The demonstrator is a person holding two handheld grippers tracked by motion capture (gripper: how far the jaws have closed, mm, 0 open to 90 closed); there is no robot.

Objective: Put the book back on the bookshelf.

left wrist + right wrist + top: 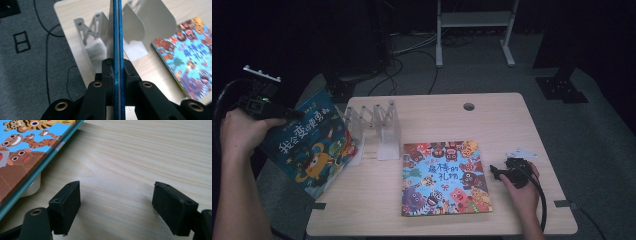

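Observation:
A blue picture book (312, 142) hangs tilted over the table's left edge, with my left gripper (287, 114) shut on its top left corner. In the left gripper view the book's thin edge (117, 37) runs straight up between the closed jaws of that gripper (117, 72). Just beyond it stands a white folding book rack (374, 125) (140, 27). A second colourful book (444, 177) (192, 57) (22, 152) lies flat mid-table. My right gripper (494, 172) (116, 200) rests low on the table at that book's right edge, open, nothing between its jaws.
The wooden table (512, 125) has a cable hole (469, 106) near its far edge and a small white piece (522, 152) beyond the right hand. Cables (412, 65) and a metal frame (474, 20) lie on the floor behind the table.

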